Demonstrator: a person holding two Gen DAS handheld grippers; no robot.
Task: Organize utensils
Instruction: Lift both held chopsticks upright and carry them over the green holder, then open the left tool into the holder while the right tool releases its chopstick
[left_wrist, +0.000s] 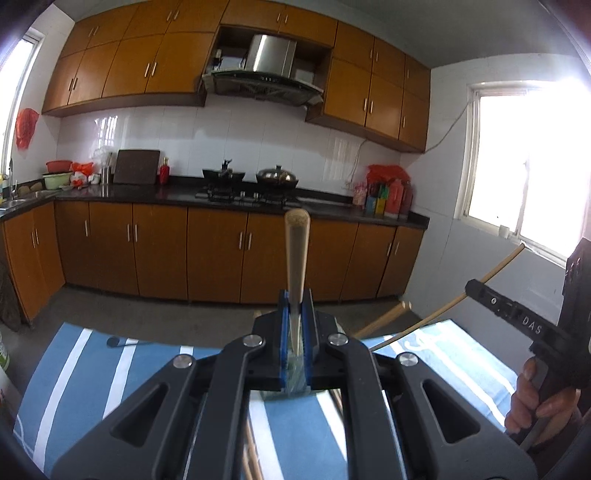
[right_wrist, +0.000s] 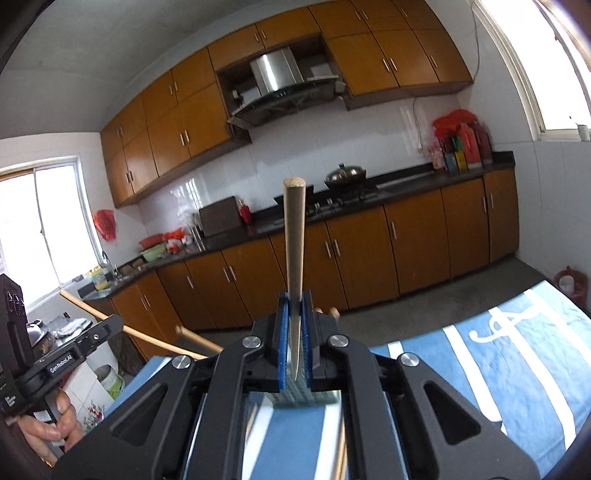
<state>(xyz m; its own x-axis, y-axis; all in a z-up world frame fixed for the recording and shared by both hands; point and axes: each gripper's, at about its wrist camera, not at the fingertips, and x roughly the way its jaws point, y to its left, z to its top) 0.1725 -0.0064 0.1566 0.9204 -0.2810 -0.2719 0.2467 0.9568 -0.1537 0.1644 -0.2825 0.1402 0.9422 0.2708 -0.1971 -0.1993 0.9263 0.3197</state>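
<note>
Black linkage arms filled the lower part of both wrist views, and each ended in a pair of blue-padded jaws drawn close together. In the left wrist view, the left gripper (left_wrist: 296, 314) was clamped on a wooden chopstick (left_wrist: 296, 254) that rose almost upright from between the pads, blunt end up, with its thin tip reaching down between the jaws. In the right wrist view, the right gripper (right_wrist: 295, 314) held a second chopstick (right_wrist: 294, 236) the same way, upright and blunt end up. Both grippers hung above a table with a blue cloth (left_wrist: 92, 369) striped in white. A metal spoon (left_wrist: 122, 342) lay on the cloth near its far left edge. More wooden sticks (left_wrist: 384, 320) projected past the far side of the left gripper; what they rested in could not be told. From the left wrist view, the right gripper appeared at the right edge with the person's hand (left_wrist: 539, 402) around its grip, its chopstick slanting up to the right. From the right wrist view, the left gripper appeared at the left edge, held by the other hand (right_wrist: 51, 424). Beyond the table stood brown cabinets (left_wrist: 218, 254), a dark counter (left_wrist: 177, 194), a stove with a lidded wok (left_wrist: 277, 175), and a range hood (left_wrist: 266, 77).
</note>
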